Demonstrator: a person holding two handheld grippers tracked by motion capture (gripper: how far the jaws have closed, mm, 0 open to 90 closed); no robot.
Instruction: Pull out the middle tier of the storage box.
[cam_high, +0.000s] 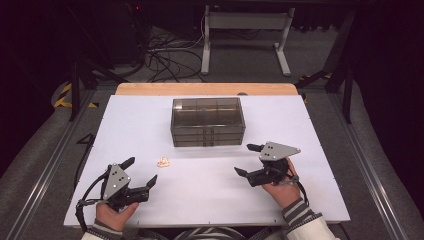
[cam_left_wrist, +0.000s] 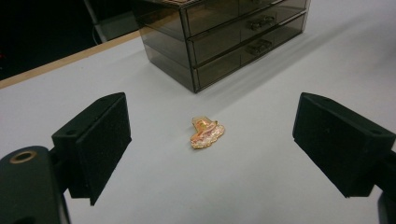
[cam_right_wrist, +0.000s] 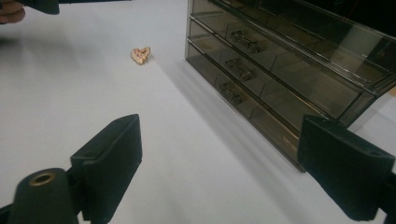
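**Both grippers wide open, the charm lying loose on the table**

I hold my left gripper (cam_high: 142, 171) low over the near left part of the white table (cam_high: 125, 125), its jaws spread wide with nothing between them. Looking along it in the left gripper view, I see the two black pads (cam_left_wrist: 100, 140) standing far apart, and the small gold-and-pink charm (cam_left_wrist: 206, 132) lying flat on the table ahead of them, roughly centred in the gap but beyond the tips, touching neither pad. From the high view the charm (cam_high: 163, 161) sits just past my left gripper, to its right, and well short of the smoked drawer box (cam_high: 208, 121).

My right gripper (cam_high: 247, 160) hovers over the near right part of the table, jaws also wide apart and holding nothing, the grey plate (cam_high: 278, 150) on top of it. It points across toward the left. In the right gripper view its pads (cam_right_wrist: 114, 163) frame bare table, with the drawer box (cam_right_wrist: 280, 70) close on the right; I can see three stacked drawers with small clear handles, all pushed in. The charm (cam_right_wrist: 140, 54) shows farther off, near the box's front corner but apart from it.

The box stands at the middle of the table, its drawer fronts facing me.
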